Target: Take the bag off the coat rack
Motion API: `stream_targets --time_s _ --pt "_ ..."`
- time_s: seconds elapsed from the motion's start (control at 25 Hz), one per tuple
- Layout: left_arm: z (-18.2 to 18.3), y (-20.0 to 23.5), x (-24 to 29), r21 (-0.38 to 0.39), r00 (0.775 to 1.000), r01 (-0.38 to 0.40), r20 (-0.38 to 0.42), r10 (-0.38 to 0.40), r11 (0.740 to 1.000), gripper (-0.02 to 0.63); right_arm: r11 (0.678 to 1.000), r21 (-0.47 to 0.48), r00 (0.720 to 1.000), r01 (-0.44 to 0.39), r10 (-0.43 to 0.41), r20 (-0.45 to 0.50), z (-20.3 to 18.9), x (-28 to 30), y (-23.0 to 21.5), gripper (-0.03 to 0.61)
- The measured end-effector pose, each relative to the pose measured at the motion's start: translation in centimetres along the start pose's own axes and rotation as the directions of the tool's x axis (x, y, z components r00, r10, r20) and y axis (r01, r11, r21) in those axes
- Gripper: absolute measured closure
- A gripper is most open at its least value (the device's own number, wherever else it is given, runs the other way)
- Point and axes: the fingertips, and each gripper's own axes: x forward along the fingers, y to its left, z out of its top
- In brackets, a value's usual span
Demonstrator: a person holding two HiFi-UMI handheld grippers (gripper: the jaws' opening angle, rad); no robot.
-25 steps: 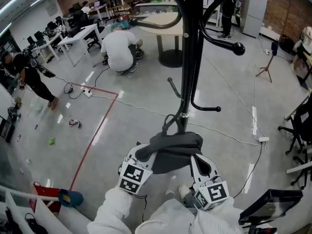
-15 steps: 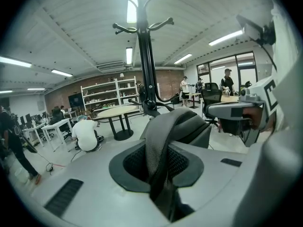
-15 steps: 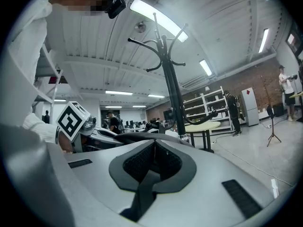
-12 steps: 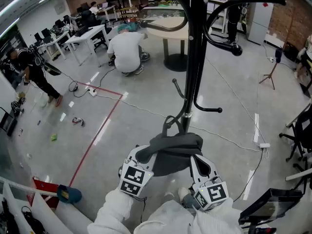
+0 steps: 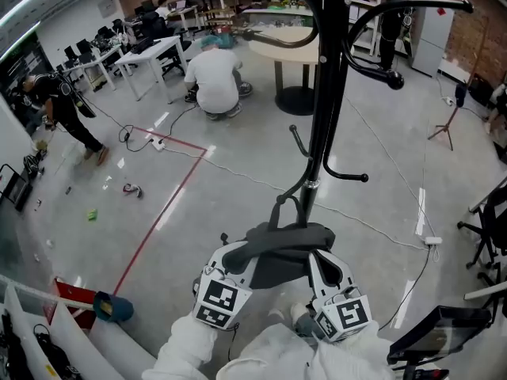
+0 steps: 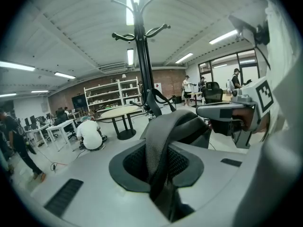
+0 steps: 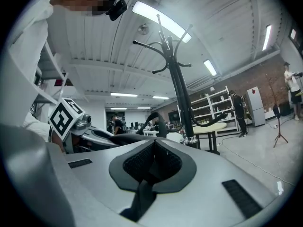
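Note:
A dark grey bag [image 5: 281, 252] hangs between my two grippers, just in front of the black coat rack [image 5: 326, 93]. My left gripper [image 5: 236, 253] is shut on the bag's mesh strap [image 6: 163, 145], which runs up out of the jaws. My right gripper [image 5: 321, 261] is shut on another dark strap [image 7: 147, 174] of the same bag. A thin loop [image 5: 280, 207] of the bag rises toward the rack's pole; I cannot tell whether it rests on a hook. In the right gripper view the coat rack [image 7: 177, 89] stands close ahead.
Curved hooks [image 5: 348, 176] stick out of the rack at several heights. A person in white [image 5: 215, 77] crouches by a round table [image 5: 289, 42]. Cables and a red tape line [image 5: 158, 216] cross the floor. A tripod [image 5: 450, 121] and an office chair [image 5: 491, 228] stand at the right.
The head view has swung a little, so the rack's pole sits further right. Both grippers keep their hold on the bag at the same spot.

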Motion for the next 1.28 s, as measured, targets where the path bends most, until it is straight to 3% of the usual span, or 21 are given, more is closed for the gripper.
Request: stream_targets --time_s 0.24,0.52,0.8,1.28 --pt "-3.2 -0.3 -0.6 -0.156 0.998 -0.058 -0.043 0.052 0.986 0.557 0.999 0.0 0.999 -0.033 0.033 -0.018 -0.5 0.6 1.1 0.566" --pt "-7.8 -1.2 -0.3 -0.32 0.981 -0.193 -0.091 0.172 0.928 0.557 0.995 -0.032 0.992 -0.091 0.087 -0.087 -2.8 2.1 3.5 0.566" --pt "-8.7 -2.0 -0.7 -0.347 0.964 -0.264 -0.112 0.24 0.9 0.557 0.99 -0.075 0.982 -0.118 0.105 -0.155 -5.5 3.4 5.3 0.566" --pt "-9.7 -1.6 -1.7 -0.381 0.967 -0.256 -0.118 0.227 0.888 0.555 0.992 -0.094 0.987 -0.087 0.074 -0.141 -5.6 3.2 5.6 0.566"
